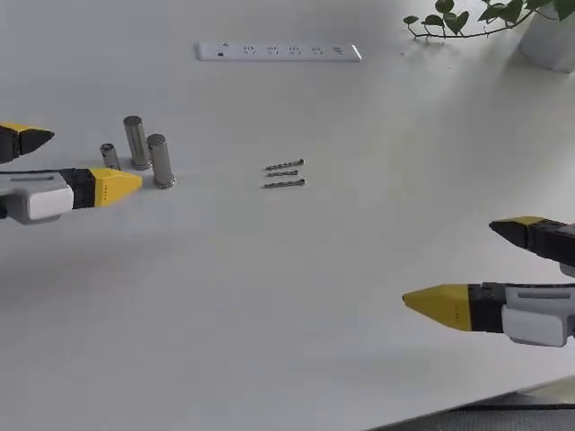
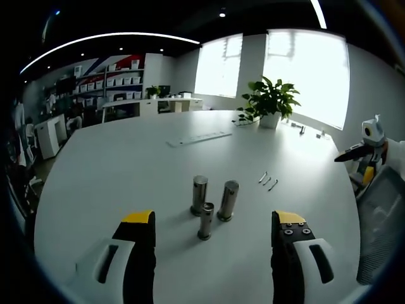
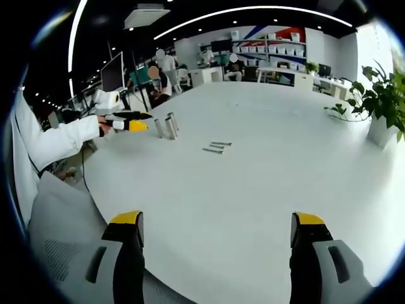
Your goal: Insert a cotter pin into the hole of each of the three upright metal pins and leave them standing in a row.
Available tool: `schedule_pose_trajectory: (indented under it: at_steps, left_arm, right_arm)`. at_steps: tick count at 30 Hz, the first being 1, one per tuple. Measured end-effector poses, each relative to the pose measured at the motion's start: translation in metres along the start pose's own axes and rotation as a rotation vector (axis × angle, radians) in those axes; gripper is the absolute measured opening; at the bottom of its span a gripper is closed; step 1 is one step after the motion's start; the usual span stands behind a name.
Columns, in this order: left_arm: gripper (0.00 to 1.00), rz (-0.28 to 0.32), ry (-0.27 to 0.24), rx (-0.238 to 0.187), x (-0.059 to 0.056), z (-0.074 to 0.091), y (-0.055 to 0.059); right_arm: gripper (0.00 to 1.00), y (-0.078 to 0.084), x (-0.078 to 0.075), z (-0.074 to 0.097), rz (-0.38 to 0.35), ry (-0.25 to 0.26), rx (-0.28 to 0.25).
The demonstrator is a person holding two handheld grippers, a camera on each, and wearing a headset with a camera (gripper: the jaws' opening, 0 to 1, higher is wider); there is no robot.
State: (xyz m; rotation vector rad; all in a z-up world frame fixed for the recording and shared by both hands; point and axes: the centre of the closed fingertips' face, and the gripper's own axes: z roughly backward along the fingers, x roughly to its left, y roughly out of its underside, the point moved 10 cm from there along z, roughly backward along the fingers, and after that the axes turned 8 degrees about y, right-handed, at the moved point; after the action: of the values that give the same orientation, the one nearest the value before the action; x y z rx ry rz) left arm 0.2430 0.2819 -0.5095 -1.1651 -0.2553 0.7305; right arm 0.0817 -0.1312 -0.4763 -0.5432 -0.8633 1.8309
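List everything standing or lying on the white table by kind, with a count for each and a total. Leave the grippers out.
Upright metal pins: 3
Cotter pins: 3
Power strip: 1
Potted plant: 1
Total: 8

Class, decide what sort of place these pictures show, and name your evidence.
Likely an open-plan office: a big white table with a power strip, a potted plant, and stocked shelves along the far wall.
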Motion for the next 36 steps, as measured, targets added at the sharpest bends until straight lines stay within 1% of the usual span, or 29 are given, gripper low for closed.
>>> schedule_pose_trajectory:
  at_steps: [3, 5, 7, 8, 9, 12, 14, 16, 18, 20, 24, 26, 28, 29, 30, 31, 35, 36]
  left_arm:
    - [0.63, 0.015, -0.014, 0.014, 0.006, -0.008, 0.008]
    - [0.57, 0.014, -0.025, 0.011, 0.008, -0.012, 0.01]
    - [0.49, 0.026, -0.036, 0.002, 0.01, -0.016, 0.012]
    - [0.46, 0.028, -0.036, 0.002, 0.008, -0.018, 0.012]
    - [0.43, 0.034, -0.039, 0.0, 0.003, -0.02, 0.012]
    - [0.37, 0.04, -0.051, 0.008, 0.001, -0.025, 0.012]
    - [0.33, 0.032, -0.054, 0.015, -0.002, -0.028, 0.012]
    - [0.28, 0.027, -0.07, 0.015, -0.004, -0.03, 0.012]
    - [0.23, 0.03, -0.082, 0.004, -0.004, -0.031, 0.012]
    - [0.2, 0.03, -0.09, -0.005, -0.005, -0.032, 0.012]
    - [0.08, 0.029, -0.095, 0.003, -0.005, -0.031, 0.013]
    - [0.08, 0.016, -0.094, 0.007, -0.006, -0.03, 0.014]
    - [0.08, 0.02, -0.076, 0.007, -0.007, -0.028, 0.014]
    - [0.08, 0.025, -0.075, 0.002, -0.007, -0.028, 0.014]
    - [0.08, 0.02, -0.078, 0.002, -0.007, -0.028, 0.014]
    - [0.07, -0.001, -0.086, 0.004, -0.007, -0.026, 0.013]
    - [0.07, 0.018, -0.079, 0.014, -0.01, -0.023, 0.013]
    - [0.07, 0.014, -0.074, 0.018, -0.011, -0.021, 0.013]
  right_arm:
    - [0.95, 0.001, 0.001, -0.001, 0.004, -0.002, 0.008]
    - [0.95, 0.001, 0.001, -0.001, 0.007, -0.003, 0.016]
    - [0.94, 0.002, 0.002, -0.001, 0.005, -0.005, 0.02]
    - [0.94, 0.002, 0.002, -0.001, 0.005, -0.005, 0.021]
    - [0.94, 0.002, 0.002, -0.001, 0.005, -0.004, 0.022]
    - [0.94, 0.002, 0.002, 0.0, 0.004, -0.001, 0.024]
    - [0.93, 0.003, 0.002, -0.001, 0.003, 0.0, 0.027]
    - [0.93, 0.004, 0.002, -0.001, 0.001, 0.001, 0.031]
    - [0.93, 0.004, 0.002, -0.001, 0.003, 0.0, 0.035]
    - [0.93, 0.003, 0.002, -0.001, 0.005, 0.0, 0.036]
    - [0.92, 0.001, 0.001, -0.001, 0.006, 0.001, 0.028]
    - [0.92, 0.0, 0.002, -0.001, 0.011, -0.002, 0.029]
    - [0.9, 0.0, 0.003, -0.001, 0.017, -0.007, 0.031]
    - [0.9, 0.0, 0.004, -0.001, 0.02, -0.011, 0.032]
    - [0.9, -0.001, 0.005, -0.001, 0.021, -0.013, 0.031]
    - [0.9, -0.001, 0.006, -0.001, 0.023, -0.015, 0.029]
    - [0.9, -0.003, 0.007, -0.001, 0.034, -0.023, 0.024]
    - [0.91, -0.004, 0.007, -0.001, 0.036, -0.023, 0.025]
